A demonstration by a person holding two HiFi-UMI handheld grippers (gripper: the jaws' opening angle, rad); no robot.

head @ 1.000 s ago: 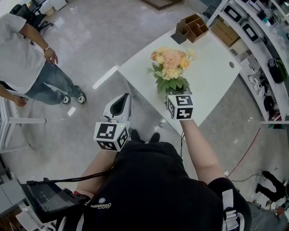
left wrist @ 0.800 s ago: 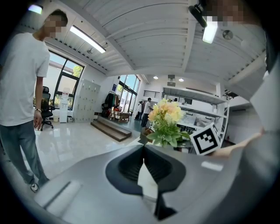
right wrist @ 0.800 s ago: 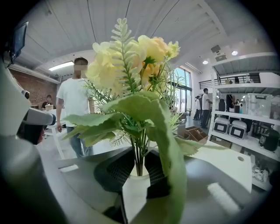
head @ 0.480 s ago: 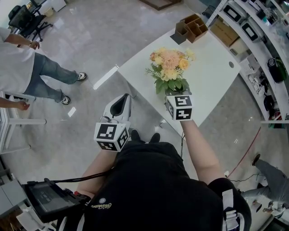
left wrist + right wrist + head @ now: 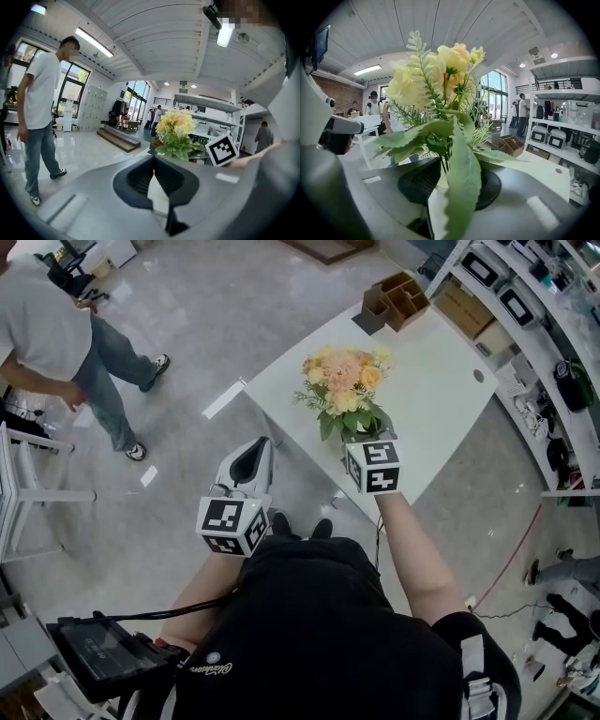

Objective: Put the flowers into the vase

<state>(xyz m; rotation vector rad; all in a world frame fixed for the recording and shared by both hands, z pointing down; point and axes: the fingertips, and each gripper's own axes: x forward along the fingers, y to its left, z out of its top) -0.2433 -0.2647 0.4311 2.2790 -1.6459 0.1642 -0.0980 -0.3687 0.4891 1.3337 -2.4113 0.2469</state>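
While the right fingers [image 5: 419, 185] are opening around the flowers [image 5: 342, 390] and the left fingers [image 5: 137, 178] sit shut and empty, back out slowly toward 6 o'clock so nothing snags.

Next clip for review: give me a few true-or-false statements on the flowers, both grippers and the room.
1. Flower stems stand between the right gripper's jaws. True: the flowers rise from between the jaws of the right gripper, which are opening.
2. The left gripper holds a flower. False: the left gripper has its jaws together with nothing between them.
3. A wooden organizer stands at the table's far end. True: the organizer stands on the white table.
4. The flowers are red. False: they are yellow and peach with green leaves.
5. Nobody else is in the room. False: a person in a white shirt and jeans stands on the floor.
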